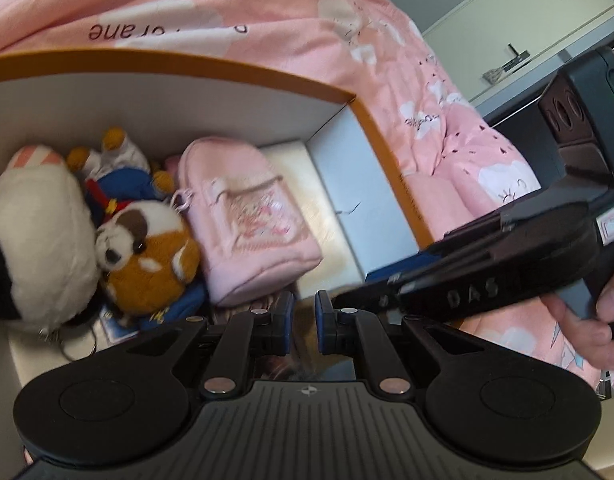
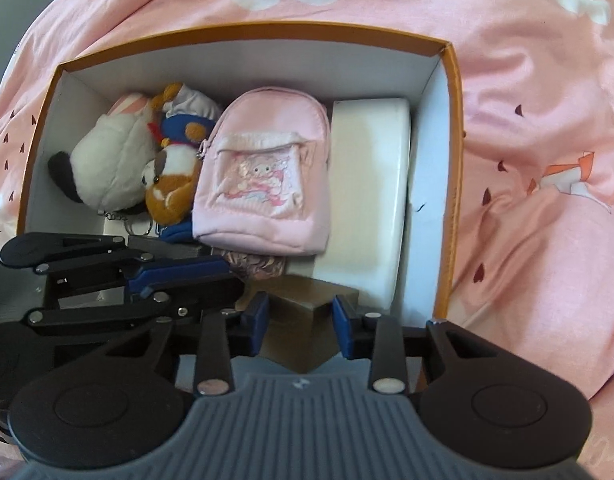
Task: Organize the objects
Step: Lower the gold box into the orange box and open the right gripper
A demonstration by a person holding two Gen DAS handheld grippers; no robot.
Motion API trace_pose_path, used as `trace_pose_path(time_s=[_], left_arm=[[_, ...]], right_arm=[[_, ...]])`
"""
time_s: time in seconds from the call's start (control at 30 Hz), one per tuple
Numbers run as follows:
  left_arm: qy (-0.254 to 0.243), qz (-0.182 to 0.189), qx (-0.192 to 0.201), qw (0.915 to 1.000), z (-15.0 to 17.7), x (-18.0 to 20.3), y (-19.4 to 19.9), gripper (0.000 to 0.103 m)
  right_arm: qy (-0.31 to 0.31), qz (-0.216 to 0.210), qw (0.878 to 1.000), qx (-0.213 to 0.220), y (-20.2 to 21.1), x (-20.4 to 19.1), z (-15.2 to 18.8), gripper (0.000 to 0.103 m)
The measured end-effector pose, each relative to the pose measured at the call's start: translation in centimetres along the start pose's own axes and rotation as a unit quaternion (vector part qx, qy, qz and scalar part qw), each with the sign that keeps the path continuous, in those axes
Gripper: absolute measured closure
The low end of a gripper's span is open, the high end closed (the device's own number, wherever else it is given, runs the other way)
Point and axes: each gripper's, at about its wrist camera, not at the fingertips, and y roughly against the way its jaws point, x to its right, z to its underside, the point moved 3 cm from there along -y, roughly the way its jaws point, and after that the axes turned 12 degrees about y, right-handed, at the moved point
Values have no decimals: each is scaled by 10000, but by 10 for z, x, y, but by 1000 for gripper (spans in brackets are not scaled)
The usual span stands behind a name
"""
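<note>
An orange-rimmed cardboard box [image 2: 453,128] with white inside walls lies on a pink bedspread. It holds a pink mini backpack [image 2: 267,176], a red panda plush [image 2: 171,192], a white plush [image 2: 107,164], a blue-clad plush [image 2: 187,120] and a white foam block [image 2: 367,200]. My right gripper [image 2: 301,326] straddles a brown box [image 2: 303,328] at the box's near end, jaws close to its sides. My left gripper [image 1: 304,320] hovers at the near edge by the backpack [image 1: 247,216], jaws narrowly apart and nothing between them. It also shows in the right wrist view [image 2: 227,272].
The pink printed bedspread [image 2: 527,160] surrounds the box on all sides. A key ring [image 2: 139,226] lies by the plushes. A beige cabinet [image 1: 527,20] stands at the far right in the left wrist view.
</note>
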Motion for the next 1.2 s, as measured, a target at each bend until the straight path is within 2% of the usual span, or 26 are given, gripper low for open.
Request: trace_pose_path(time_s=[0.17, 0.23, 0.3, 0.53, 0.6, 0.67, 0.83, 1.0, 1.2], left_arm=[[66, -46, -351, 9994, 3, -4, -9, 92], [153, 92, -467, 9987, 4, -4, -15, 91], [251, 216, -533, 9980, 4, -3, -19, 80], [678, 551, -670, 9939, 4, -12, -26, 79], [676, 572, -730, 9934, 6, -12, -29, 76], [718, 580, -834, 9922, 7, -11, -32, 75], [874, 753, -904, 9892, 4, -8, -34, 77], [955, 789, -1075, 9865, 2, 3, -47, 80], [1161, 999, -868, 9844, -3, -2, -44, 87]], right_arm=[[-274, -100, 9996, 45, 0, 3, -1, 67], [-448, -162, 9989, 44, 0, 6, 0, 69], [-610, -232, 9979, 38, 0, 8, 2, 69], [-984, -341, 9945, 148, -1, 14, 9, 66], [-1023, -347, 9940, 156, -2, 14, 10, 66], [-1085, -350, 9934, 140, -4, 14, 13, 70], [-1477, -432, 9880, 100, 1, 26, 21, 74], [-1171, 99, 9931, 0, 6, 22, 19, 73], [-753, 432, 9960, 207, 9, 21, 12, 72]])
